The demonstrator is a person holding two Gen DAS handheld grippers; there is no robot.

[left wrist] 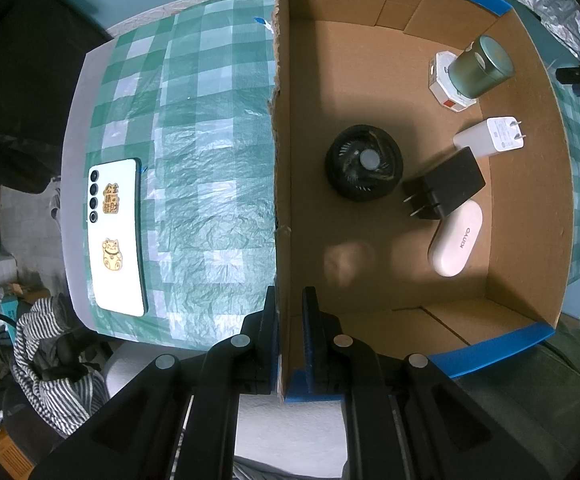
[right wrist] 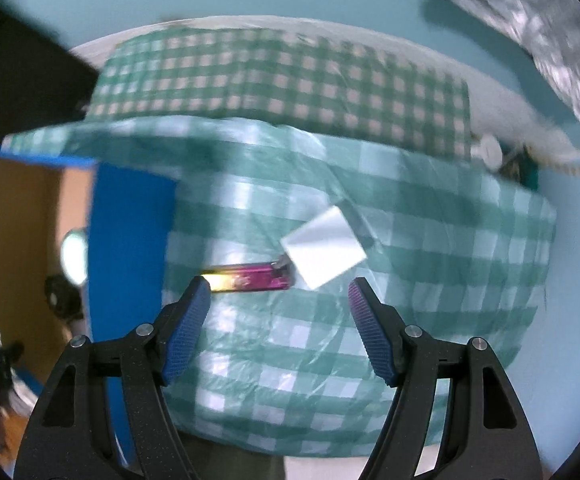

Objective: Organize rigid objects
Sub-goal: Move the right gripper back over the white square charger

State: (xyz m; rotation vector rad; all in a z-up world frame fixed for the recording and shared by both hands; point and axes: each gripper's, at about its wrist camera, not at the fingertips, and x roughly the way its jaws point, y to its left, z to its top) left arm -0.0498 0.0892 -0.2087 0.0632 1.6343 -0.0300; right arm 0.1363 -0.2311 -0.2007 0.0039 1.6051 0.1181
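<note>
Item: my left gripper (left wrist: 290, 300), clenched on the cardboard box (left wrist: 530, 208) wall. Box holds fan (left wrist: 364, 162), two chargers, white case (left wrist: 455, 240), tin (left wrist: 480, 66). My right gripper (right wrist: 280, 286), released, above the tablecloth (right wrist: 410, 320); a pink-yellow stick (right wrist: 250, 278), possibly a lighter, lies beside a white square (right wrist: 324, 248).

You count in the cardboard box (left wrist: 530, 216): two plug adapters, one white (left wrist: 486, 138) and one black (left wrist: 446, 186); one fan (left wrist: 364, 162); one tin (left wrist: 480, 66); one white case (left wrist: 454, 240). On the bench: one phone (left wrist: 118, 236), one lighter (right wrist: 250, 278), one white card (right wrist: 324, 248).
</note>
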